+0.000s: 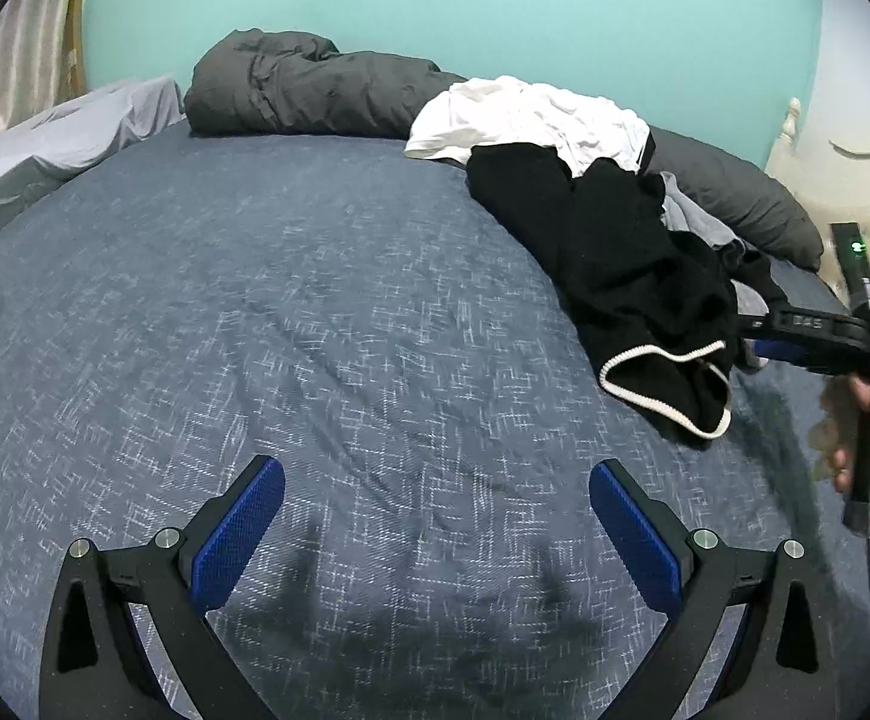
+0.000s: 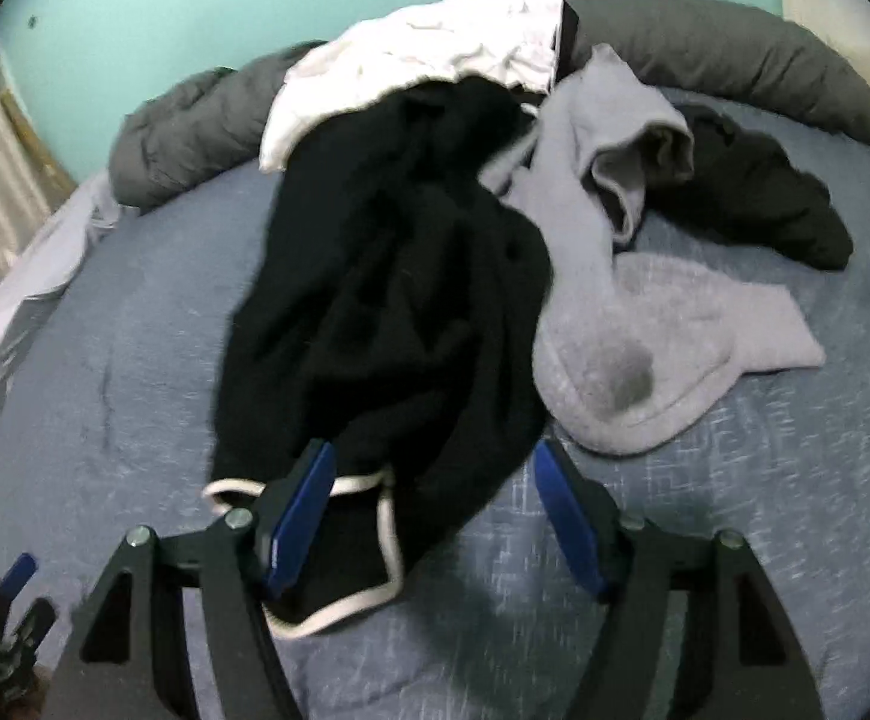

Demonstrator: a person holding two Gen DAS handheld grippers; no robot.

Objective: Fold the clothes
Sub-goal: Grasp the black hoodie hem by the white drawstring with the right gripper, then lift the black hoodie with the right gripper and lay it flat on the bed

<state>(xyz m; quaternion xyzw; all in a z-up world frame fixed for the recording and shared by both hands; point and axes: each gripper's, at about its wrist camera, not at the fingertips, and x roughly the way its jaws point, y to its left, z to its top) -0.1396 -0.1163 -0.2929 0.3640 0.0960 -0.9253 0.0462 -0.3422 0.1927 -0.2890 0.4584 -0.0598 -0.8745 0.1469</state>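
The right gripper (image 2: 435,516) is gaping over the crumpled black white-trimmed garment (image 2: 387,300); the left gripper (image 1: 435,534) is hanging open above the blue woven bedsheet (image 1: 255,300).

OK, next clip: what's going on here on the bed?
A person is starting to sort a heap of unfolded clothes on a blue patterned bedspread. The right gripper is open, its fingers either side of the white-trimmed edge of a crumpled black garment, not yet closed on it. The left gripper hangs open over bare bedspread, holding nothing. A white garment, a grey fleecy garment and another black garment lie in the pile. Nothing is folded yet.
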